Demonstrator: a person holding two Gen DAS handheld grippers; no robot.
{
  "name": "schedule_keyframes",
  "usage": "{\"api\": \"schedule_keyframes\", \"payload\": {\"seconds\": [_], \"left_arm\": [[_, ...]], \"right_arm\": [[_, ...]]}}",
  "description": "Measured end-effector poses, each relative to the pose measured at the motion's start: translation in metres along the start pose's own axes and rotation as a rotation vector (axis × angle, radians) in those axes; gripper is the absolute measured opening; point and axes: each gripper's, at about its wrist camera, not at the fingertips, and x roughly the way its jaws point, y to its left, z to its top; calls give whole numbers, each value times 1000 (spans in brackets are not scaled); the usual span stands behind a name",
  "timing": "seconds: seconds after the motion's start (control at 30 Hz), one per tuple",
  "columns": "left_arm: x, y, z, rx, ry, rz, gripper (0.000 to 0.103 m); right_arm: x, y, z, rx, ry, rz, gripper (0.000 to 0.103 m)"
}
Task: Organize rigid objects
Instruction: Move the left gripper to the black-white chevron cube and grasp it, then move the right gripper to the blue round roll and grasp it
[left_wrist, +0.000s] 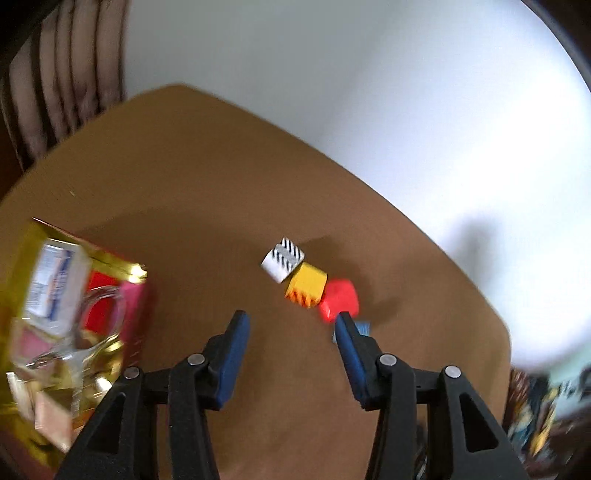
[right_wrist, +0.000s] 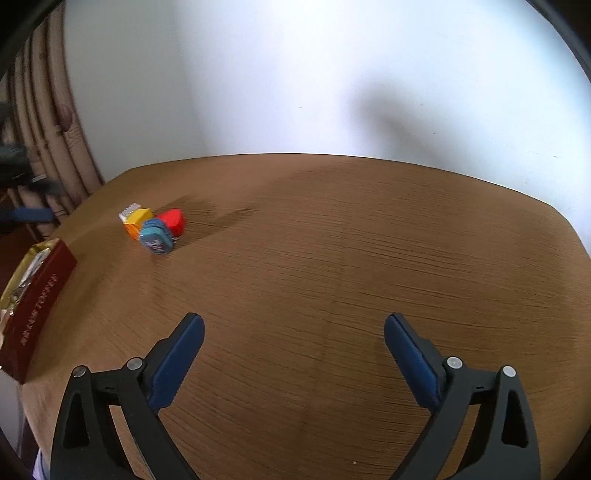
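A white striped cube, a yellow cube, a red block and a small blue item lie in a row on the brown table. My left gripper is open and empty, just short of them, its right finger partly hiding the blue item. In the right wrist view the same group sits far left: white cube, yellow cube, red block, blue item. My right gripper is open and empty over bare table.
A red and gold box holding a glass mug and packets stands at the table's left; it shows as a red box in the right wrist view. A curtain hangs at the far left. A white wall is behind.
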Motion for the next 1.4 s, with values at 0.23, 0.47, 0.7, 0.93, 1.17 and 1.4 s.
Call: {"api": "schedule_keyframes", "payload": {"seconds": [0.23,0.47,0.7,0.93,1.17,1.4], "left_arm": [[65,8,34,-179,68,22,49],[94,-2,46,-213,92,48,49],[109,-13,49,-224,91,116,49],[129,-16,51,-218,100,177,49],[121,-13,44,-193,32,212,33],[79,-22,4,-98,7,102,33]], "right_arm": [[-12,-2,-2,-4,-32,56,100],[-18,-3,-4,-2,-31,71,100],[-25,-4,-6,-2,-30,100,100],[-34,-10,-9,7,-31,110,101],[-36,-14,-8,24,-30,110,102],[-34,-14,-6,29,-37,102,102]]}}
